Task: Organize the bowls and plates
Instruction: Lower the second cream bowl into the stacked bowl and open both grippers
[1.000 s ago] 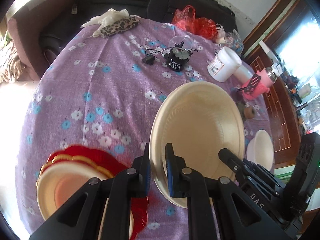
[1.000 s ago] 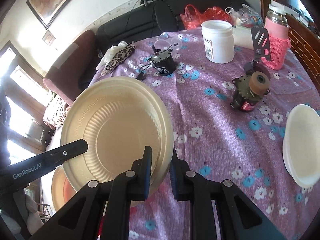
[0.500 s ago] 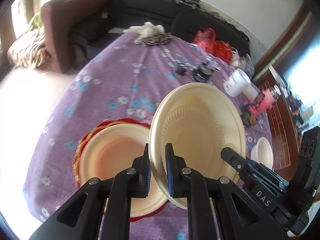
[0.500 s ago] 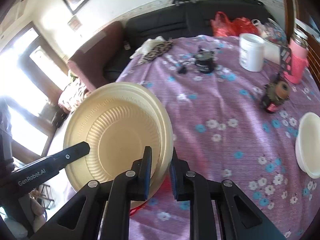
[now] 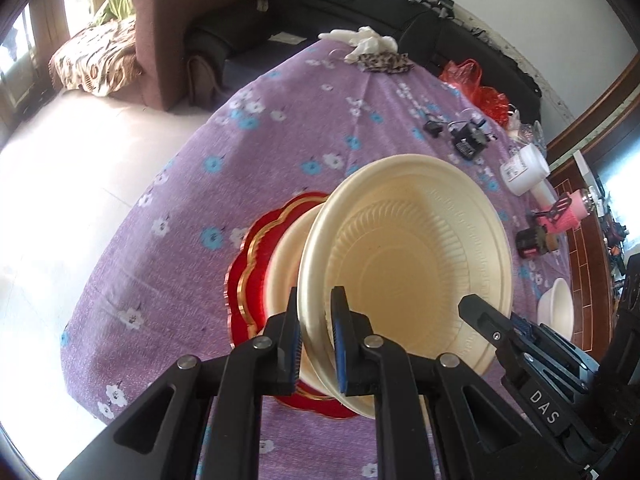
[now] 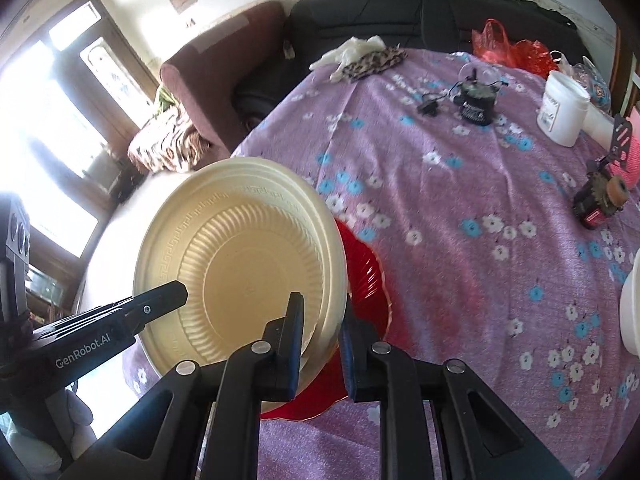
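A cream ribbed plate (image 5: pixel 412 264) (image 6: pixel 240 268) is held in the air by both grippers. My left gripper (image 5: pixel 316 340) is shut on its left rim; my right gripper (image 6: pixel 320 340) is shut on its right rim. Directly under it lies a red scalloped plate with a gold edge (image 5: pixel 248 272) (image 6: pixel 364 276), and a cream plate (image 5: pixel 286 256) rests on that one, mostly hidden. The held plate hovers over this stack, tilted. A white bowl (image 5: pixel 558 312) (image 6: pixel 632 312) sits apart on the right of the table.
The purple flowered tablecloth (image 5: pixel 180 248) also carries a black motor with cable (image 6: pixel 476 100), a white jar (image 6: pixel 562 108), a pink cup (image 5: pixel 568 216), a small dark device (image 6: pixel 600 200), red bags (image 6: pixel 512 46) and cloths (image 6: pixel 360 58). Sofa and armchair stand behind; the table edge drops off at left.
Both grippers carried the cream plate leftward across the table, from beside the red stack to above it. The stack has slid under the held plate and is now largely covered.
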### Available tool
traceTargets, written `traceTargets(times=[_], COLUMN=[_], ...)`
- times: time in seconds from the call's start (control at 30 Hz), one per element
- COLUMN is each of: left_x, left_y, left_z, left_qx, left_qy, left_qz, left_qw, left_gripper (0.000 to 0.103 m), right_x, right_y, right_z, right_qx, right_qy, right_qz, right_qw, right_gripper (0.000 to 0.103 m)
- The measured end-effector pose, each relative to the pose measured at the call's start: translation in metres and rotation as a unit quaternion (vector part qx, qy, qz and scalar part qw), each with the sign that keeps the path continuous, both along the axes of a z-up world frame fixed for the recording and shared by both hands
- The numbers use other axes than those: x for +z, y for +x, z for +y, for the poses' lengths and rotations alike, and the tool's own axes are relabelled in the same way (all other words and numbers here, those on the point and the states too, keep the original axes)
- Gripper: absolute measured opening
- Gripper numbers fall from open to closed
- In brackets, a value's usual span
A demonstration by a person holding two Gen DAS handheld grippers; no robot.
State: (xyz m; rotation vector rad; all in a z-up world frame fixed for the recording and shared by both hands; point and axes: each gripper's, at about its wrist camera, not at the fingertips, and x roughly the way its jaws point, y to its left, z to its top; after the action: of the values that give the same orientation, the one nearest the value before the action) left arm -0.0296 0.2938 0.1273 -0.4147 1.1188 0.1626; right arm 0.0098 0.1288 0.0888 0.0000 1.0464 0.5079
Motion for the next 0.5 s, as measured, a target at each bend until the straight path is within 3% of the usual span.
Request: traceTargets(times=[0.5], left_x=[-0.012], left_y=[0.006], left_z=[0.011], left_qx=[-0.013], left_qy=[-0.001], left_qz=[0.009], left_qw=[0.9999], left_gripper=[0.013], right_x=[-0.006], right_y=[0.002], right_z=[0.016], right_qx=[-0.012], right_qy=[-0.020], right_qz=[0.001], right_qw=[1.000], right_gripper=[0.018])
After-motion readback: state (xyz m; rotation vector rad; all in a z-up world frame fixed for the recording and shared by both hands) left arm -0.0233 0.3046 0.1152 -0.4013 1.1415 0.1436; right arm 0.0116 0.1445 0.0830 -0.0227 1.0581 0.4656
